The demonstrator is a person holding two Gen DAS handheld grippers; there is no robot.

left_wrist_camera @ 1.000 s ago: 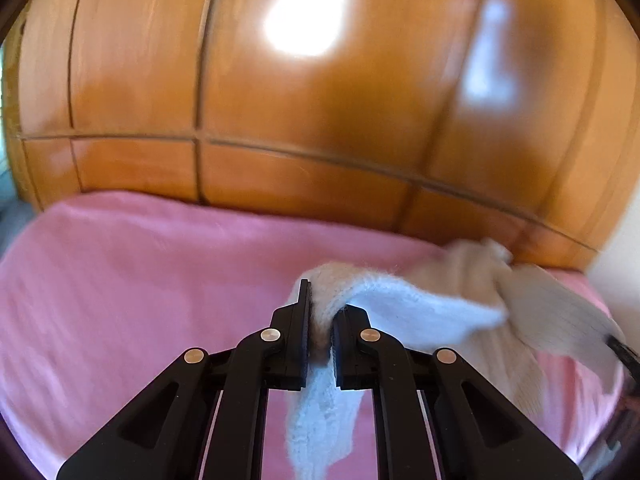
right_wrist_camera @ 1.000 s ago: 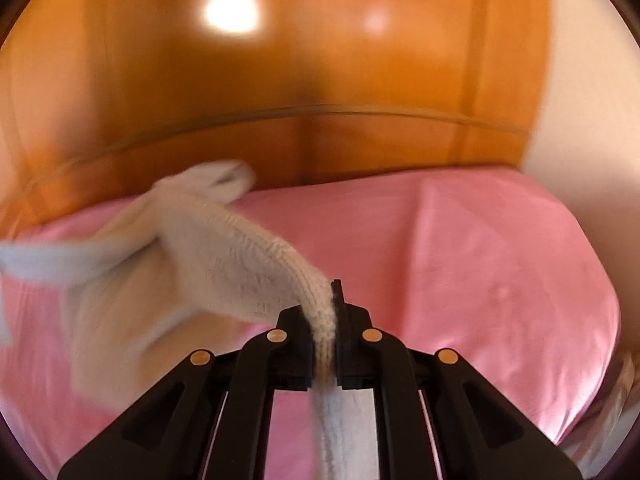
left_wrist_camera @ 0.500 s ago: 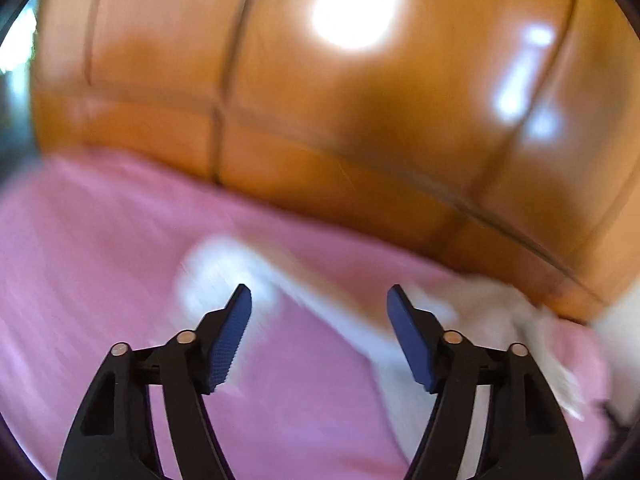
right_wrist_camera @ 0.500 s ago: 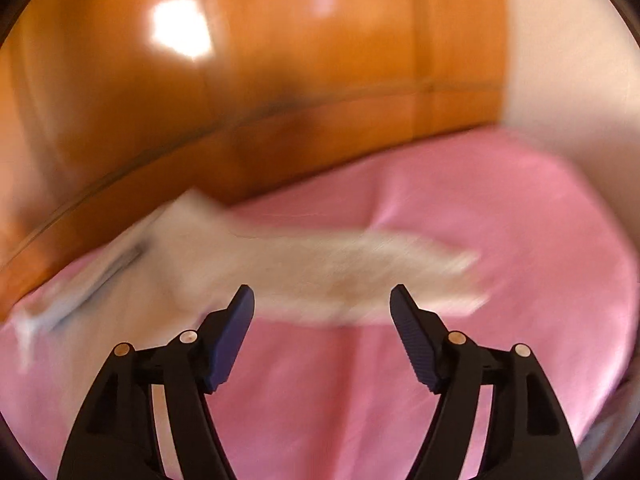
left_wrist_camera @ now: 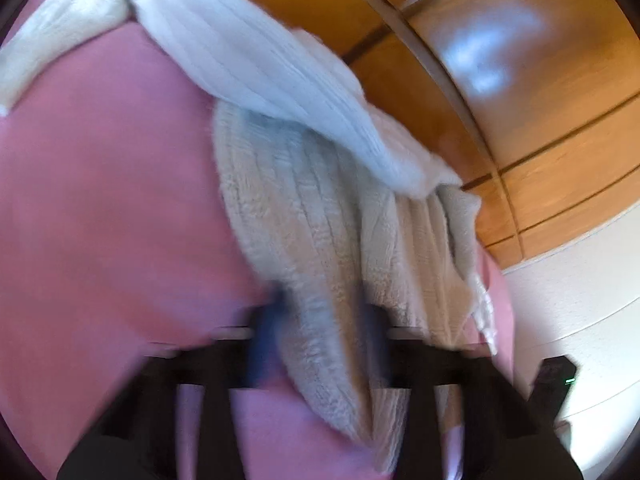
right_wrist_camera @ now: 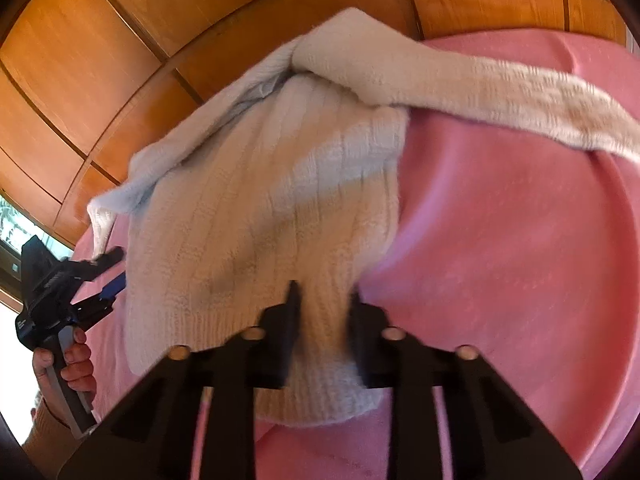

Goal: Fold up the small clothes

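My right gripper (right_wrist_camera: 324, 312) has just been closing, and its two fingers now pinch the ribbed hem of the cream knit sweater (right_wrist_camera: 260, 200), a thick fold of knit caught between them. My left gripper (left_wrist_camera: 324, 340) has been closing too; its fingers are smeared with blur, but the sweater's other lower edge runs up between them and they seem to be clamped on it. From the right-hand camera I can see that left gripper out at the sweater's far side, with my left hand (right_wrist_camera: 68, 364) wrapped around its handle. The sweater lies spread on the pink bedsheet (right_wrist_camera: 520, 240), body towards me. One sleeve (right_wrist_camera: 500, 84) stretches away across the sheet, and the other is folded over the top of the body. Behind the bed stands glossy orange wood panelling (right_wrist_camera: 100, 60).
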